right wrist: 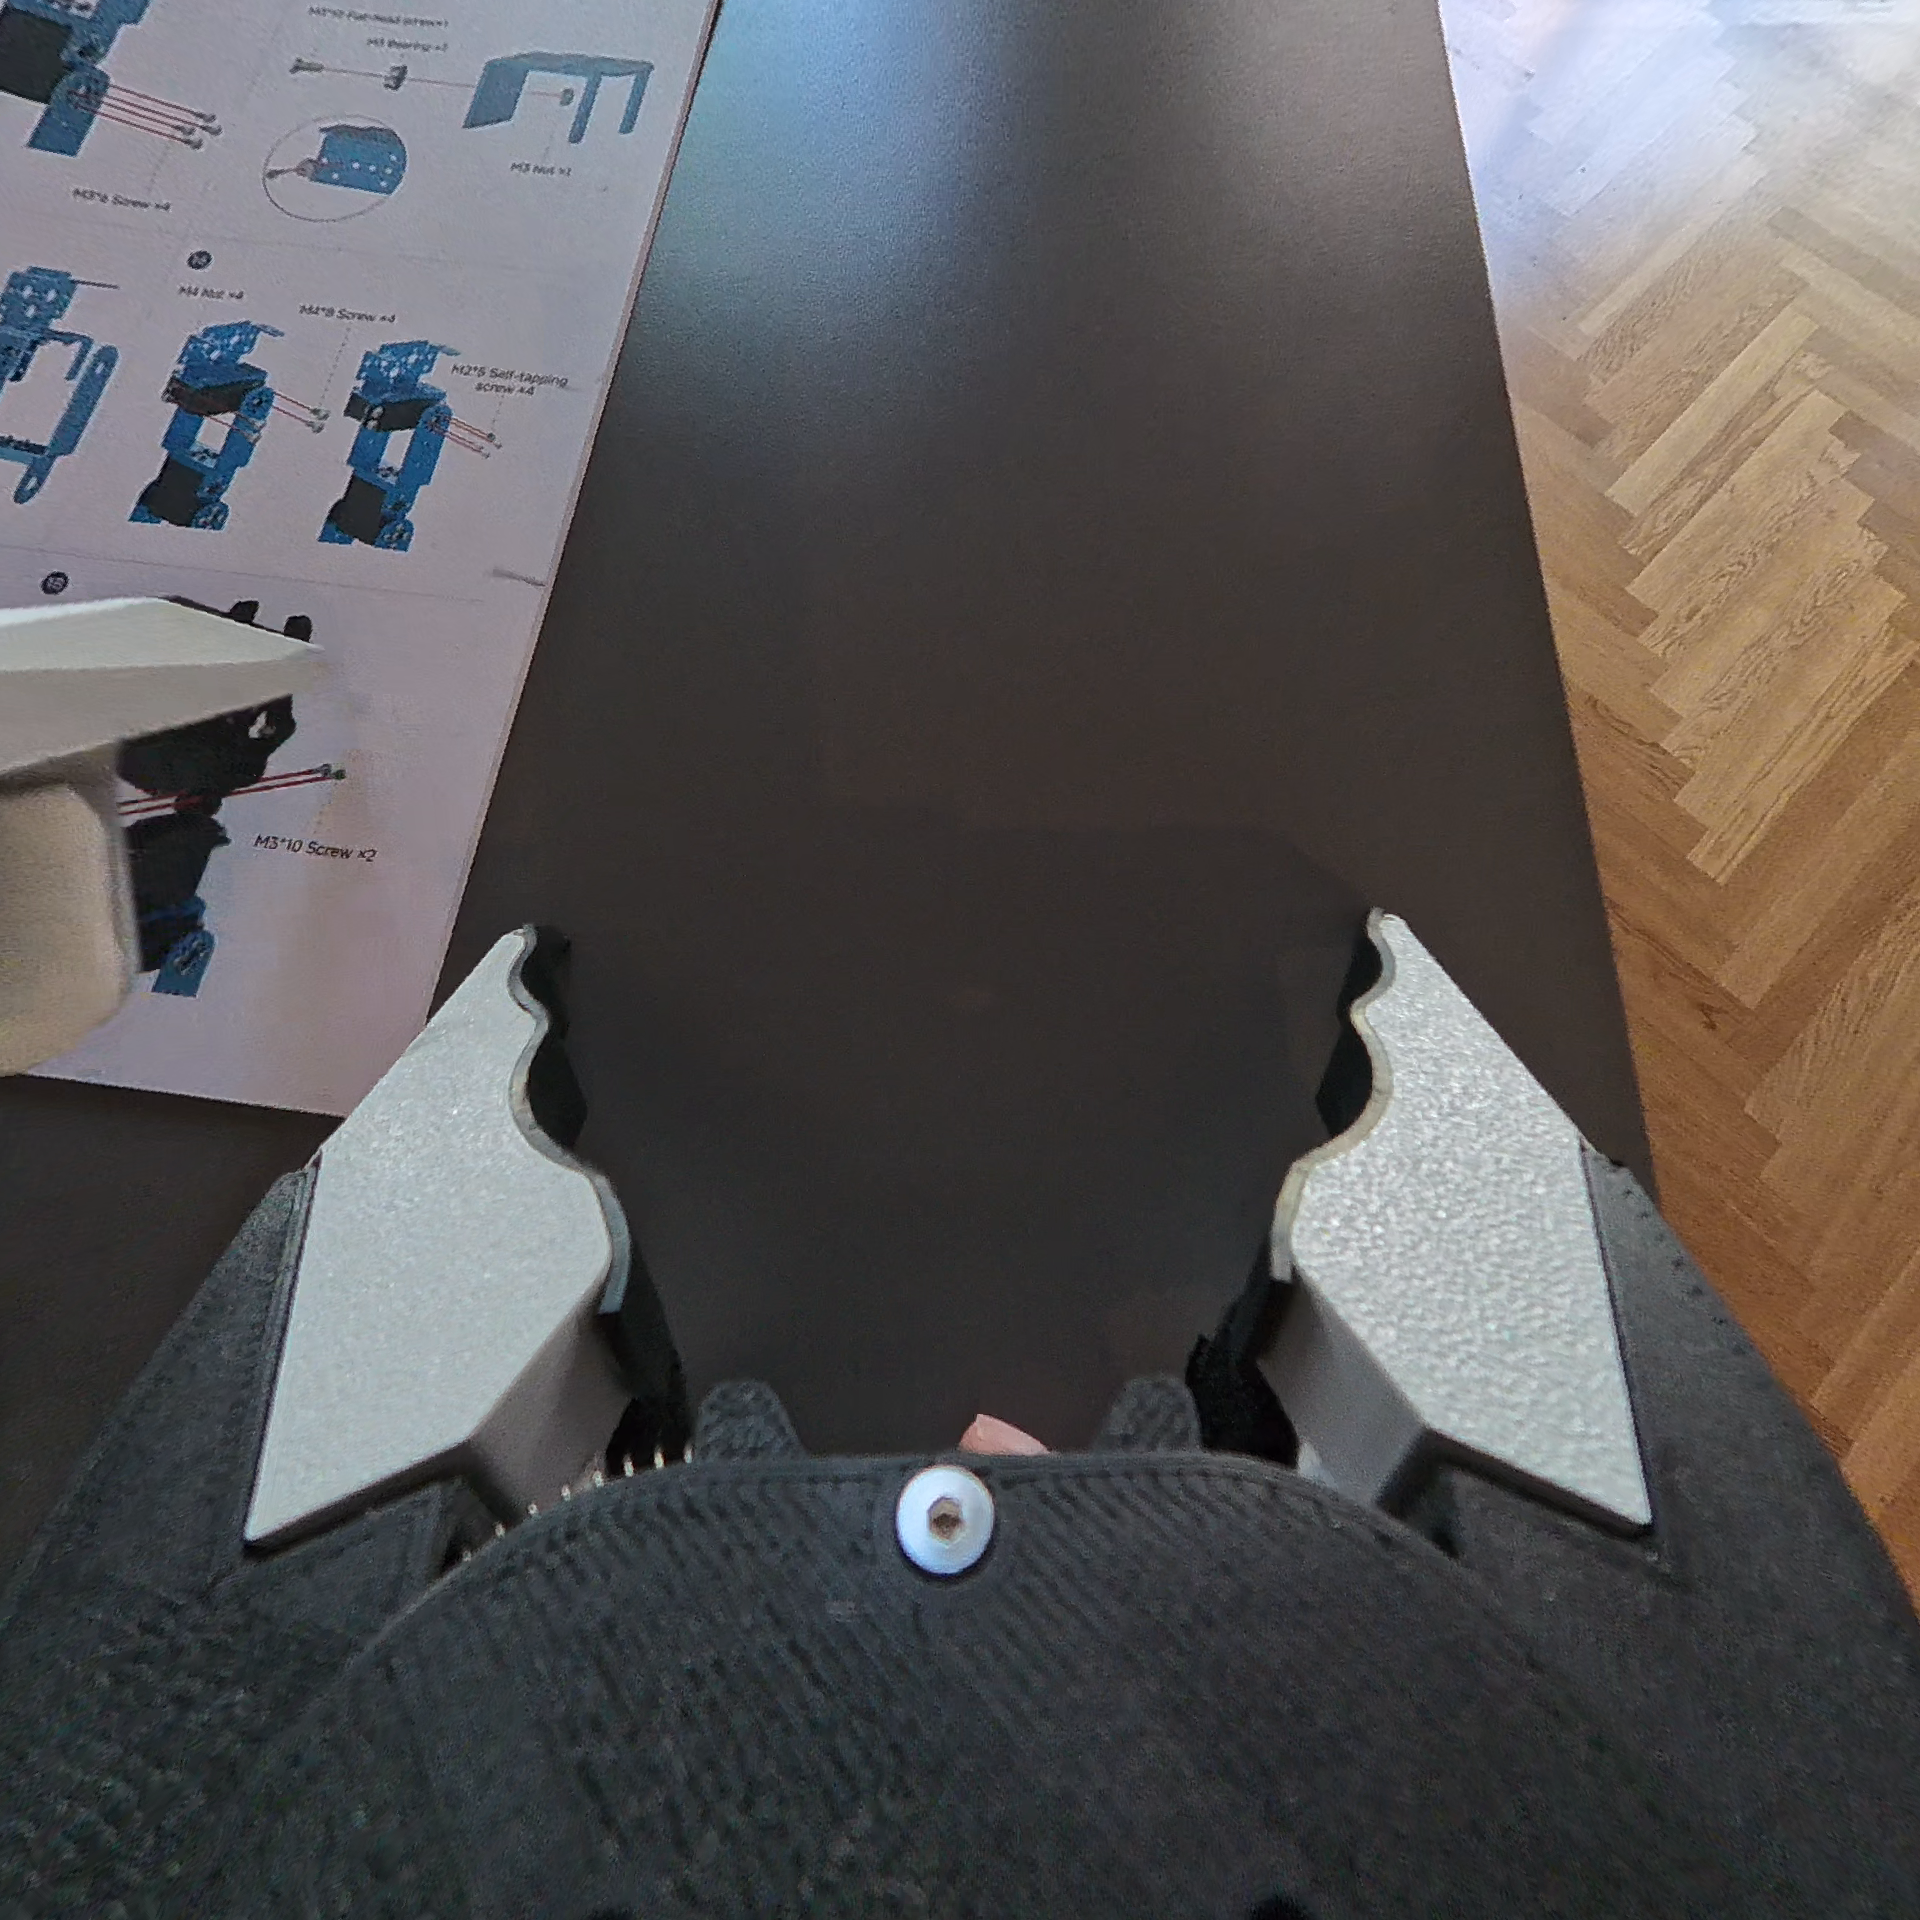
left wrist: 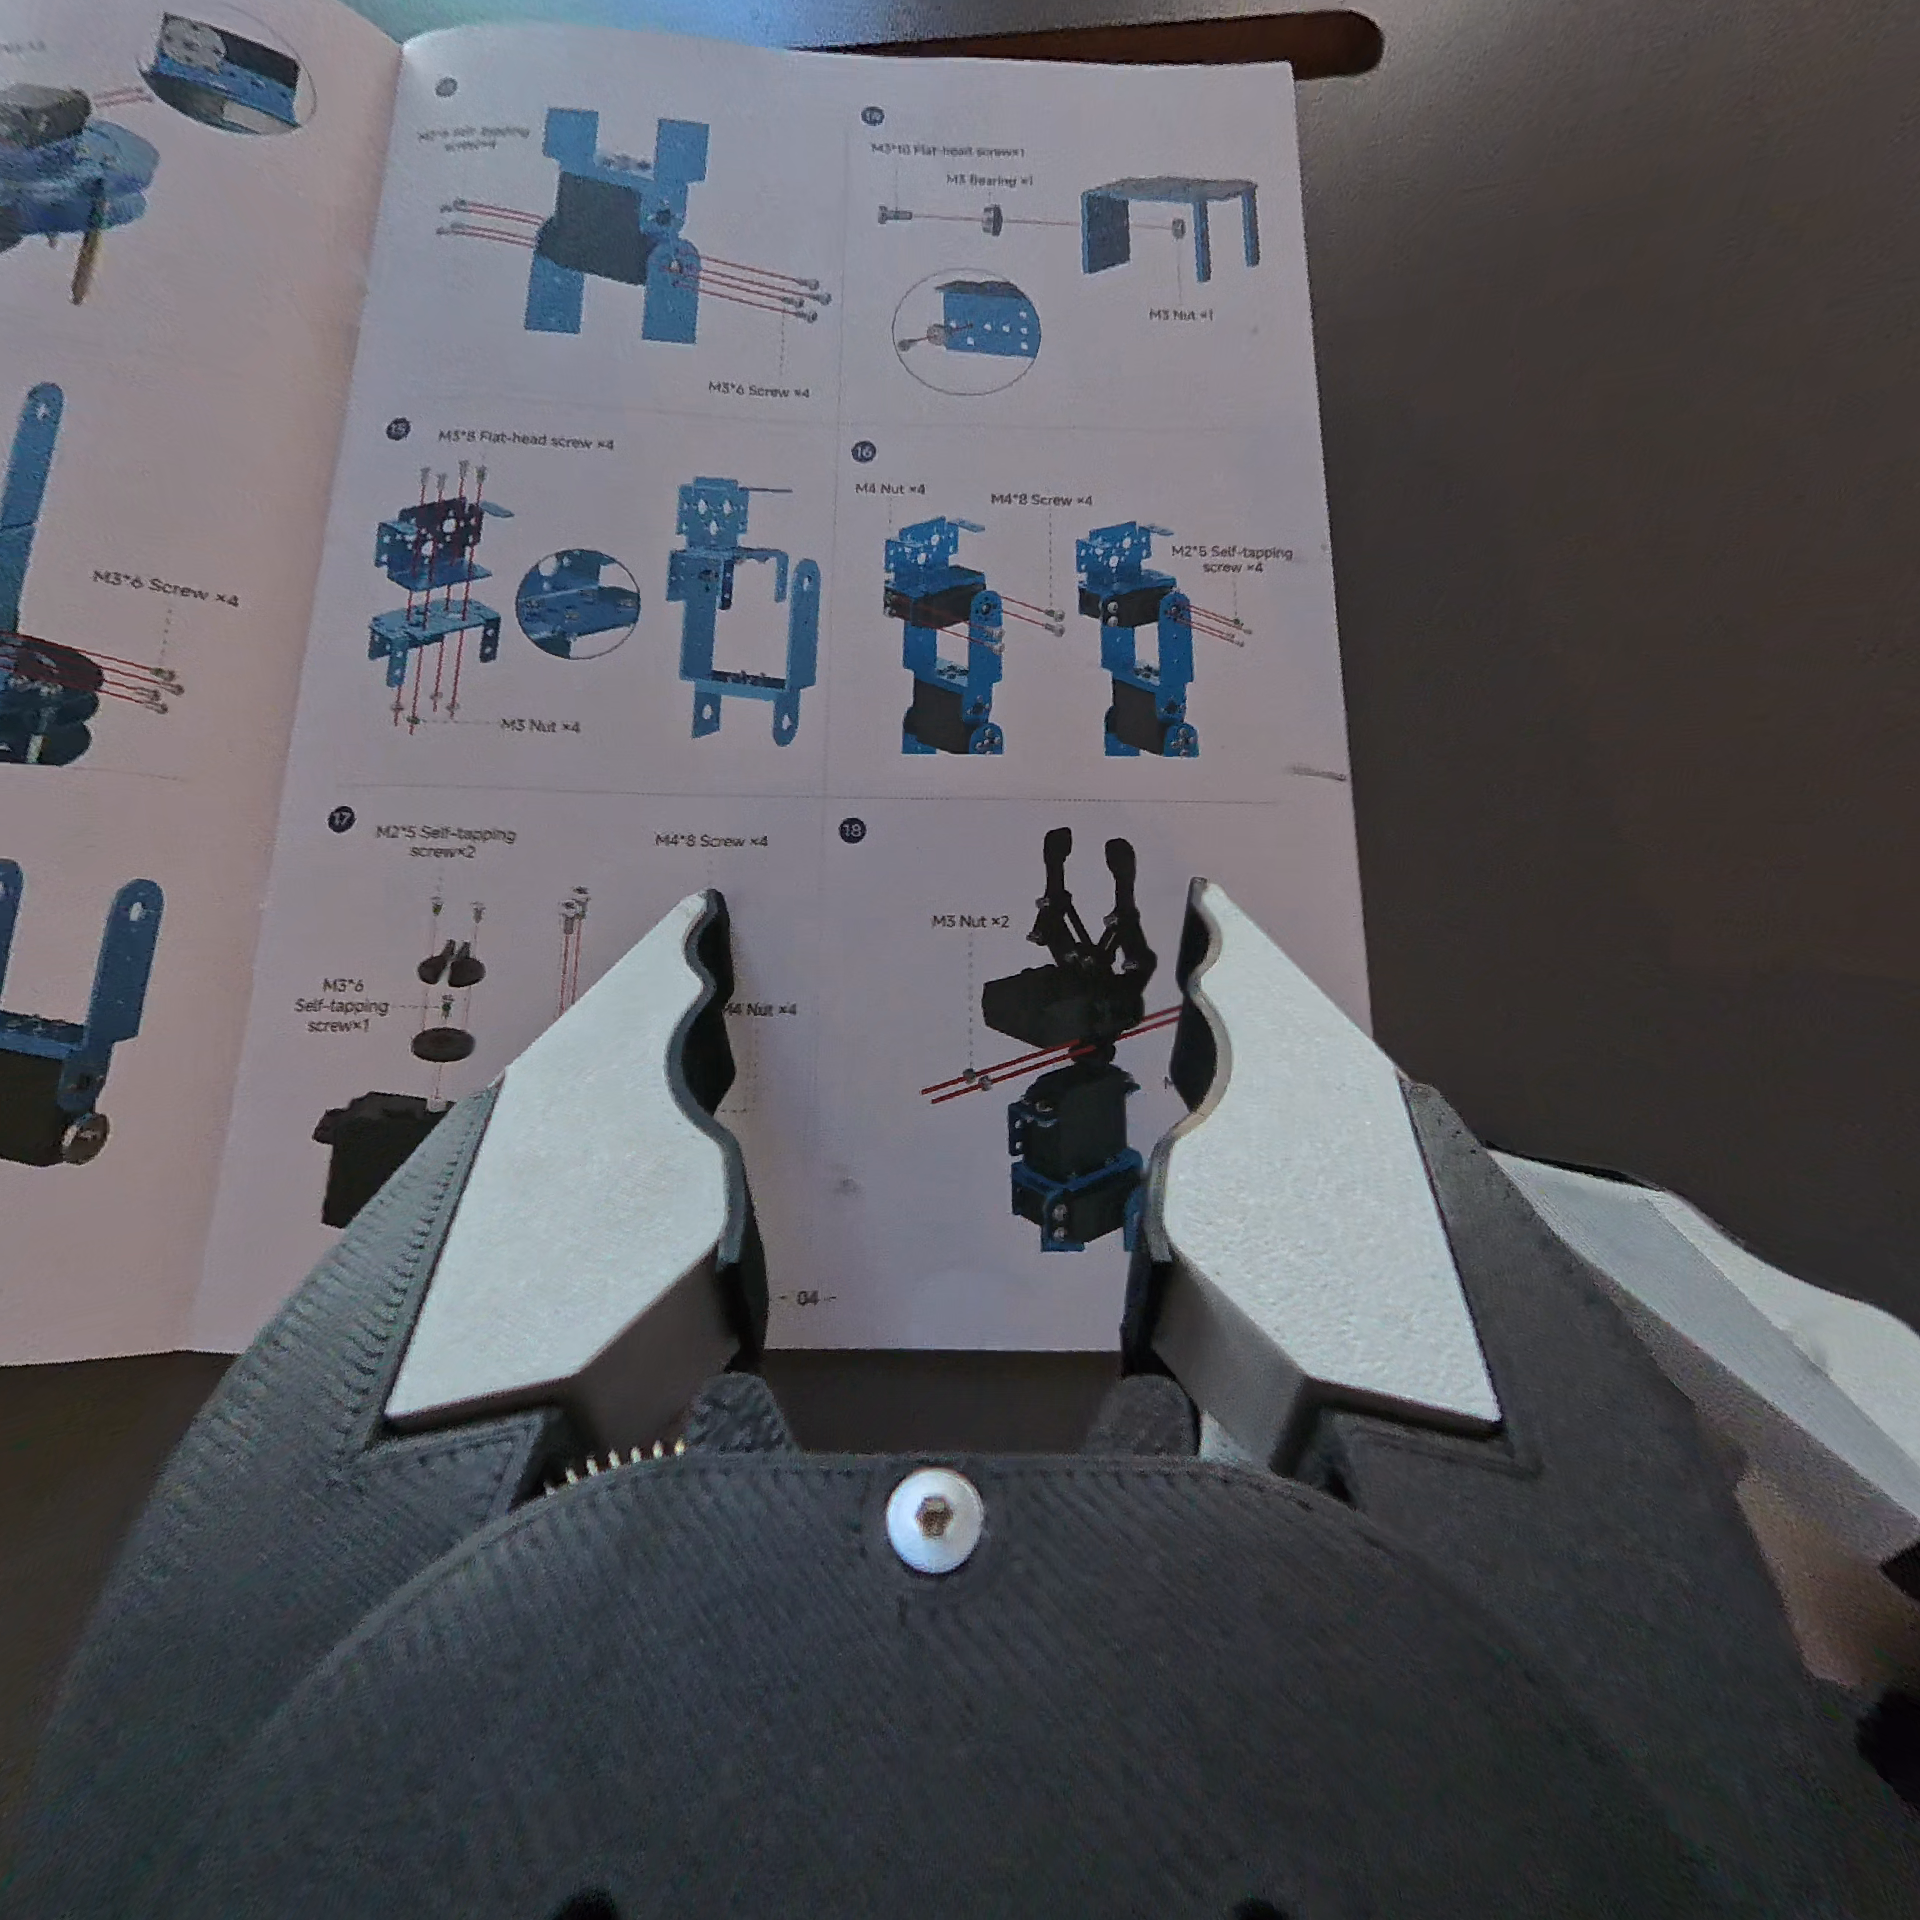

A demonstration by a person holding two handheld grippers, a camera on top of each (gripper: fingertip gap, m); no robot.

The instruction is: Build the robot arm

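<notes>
An open instruction booklet (left wrist: 831,623) with blue and black assembly drawings lies flat on a dark table (left wrist: 1610,623). My left gripper (left wrist: 956,904) is open and empty, hovering over the lower part of the booklet's right-hand page. My right gripper (right wrist: 956,925) is open wider and empty, over bare dark table (right wrist: 987,520) to the right of the booklet (right wrist: 312,312). The left gripper's white finger (right wrist: 125,665) shows at the left edge of the right wrist view, over the booklet's lower right corner. The right gripper's white finger (left wrist: 1704,1299) shows at the right of the left wrist view.
The table's right edge runs close to my right gripper, with a herringbone wood floor (right wrist: 1745,520) beyond it. A dark rounded object (left wrist: 1299,42) sits past the booklet's far edge.
</notes>
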